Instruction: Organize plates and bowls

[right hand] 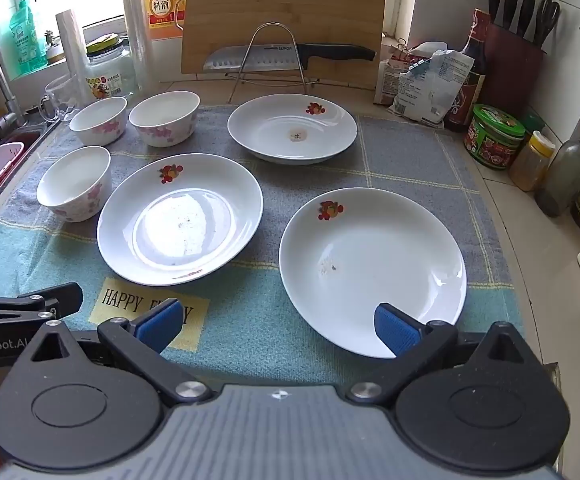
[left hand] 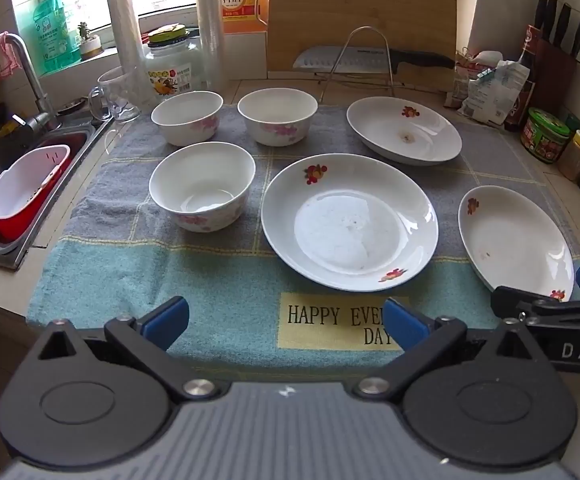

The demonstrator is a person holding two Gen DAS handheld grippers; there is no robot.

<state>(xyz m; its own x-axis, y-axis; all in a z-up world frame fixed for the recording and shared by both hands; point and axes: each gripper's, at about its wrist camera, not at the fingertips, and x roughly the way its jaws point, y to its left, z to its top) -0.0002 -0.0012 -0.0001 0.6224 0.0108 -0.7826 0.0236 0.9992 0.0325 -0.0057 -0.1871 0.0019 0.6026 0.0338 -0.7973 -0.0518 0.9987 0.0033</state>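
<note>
Three white bowls with pink flowers stand on a towel at the left: a near bowl [left hand: 202, 186] [right hand: 74, 183] and two far bowls [left hand: 188, 117] [left hand: 277, 115]. Three white plates with a red fruit print lie to their right: a middle plate [left hand: 349, 222] [right hand: 180, 218], a far plate [left hand: 403, 130] [right hand: 291, 128] and a near right plate [left hand: 515, 240] [right hand: 371, 268]. My left gripper [left hand: 286, 326] is open and empty above the towel's front edge. My right gripper [right hand: 278, 328] is open and empty, its right finger over the near right plate's rim.
A sink [left hand: 18, 200] with a red and white basket lies at the left. A glass mug [left hand: 116, 94], jars and bottles stand behind the bowls. A cutting board [right hand: 286, 16], a knife on a wire rack [right hand: 274, 58], sauce bottles and jars [right hand: 493, 136] line the back and right.
</note>
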